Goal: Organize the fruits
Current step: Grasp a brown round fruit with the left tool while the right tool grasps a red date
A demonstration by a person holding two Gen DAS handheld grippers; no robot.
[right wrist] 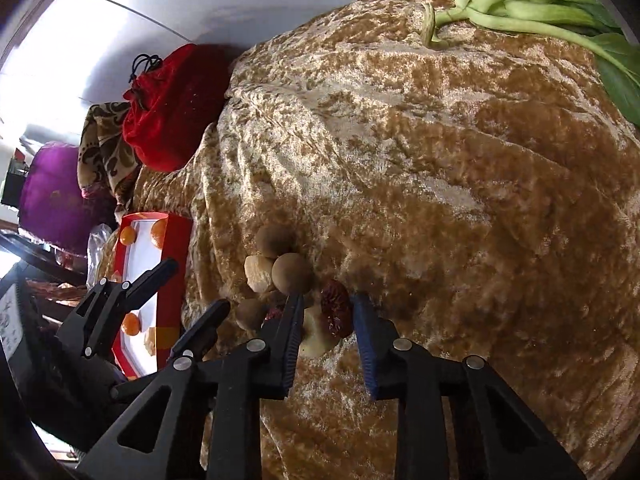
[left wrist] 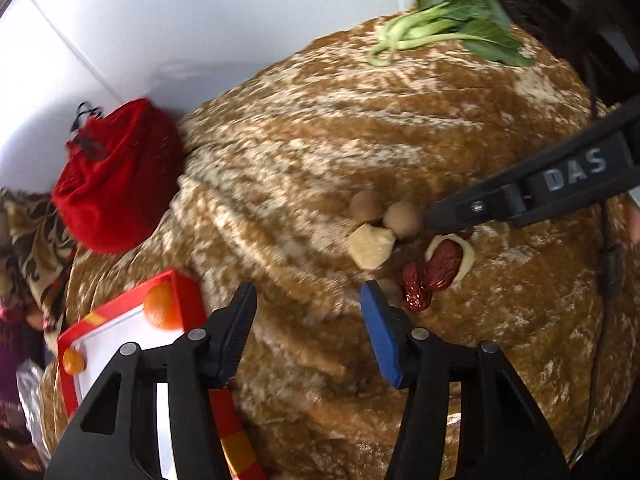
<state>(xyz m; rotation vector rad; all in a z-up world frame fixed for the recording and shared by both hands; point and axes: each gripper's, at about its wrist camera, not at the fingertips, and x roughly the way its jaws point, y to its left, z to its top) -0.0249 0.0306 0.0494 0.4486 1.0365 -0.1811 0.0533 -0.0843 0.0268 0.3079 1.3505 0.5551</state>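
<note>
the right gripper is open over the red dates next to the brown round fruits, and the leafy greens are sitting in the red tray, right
Not quite. The leafy greens lie on the gold cloth at its far end, not in the red tray, which holds small orange fruits. The left wrist view shows this. The rest holds: the right gripper is open over the red dates.

Black gripper [left wrist: 308, 304], blue pad, silver screws.
</note>
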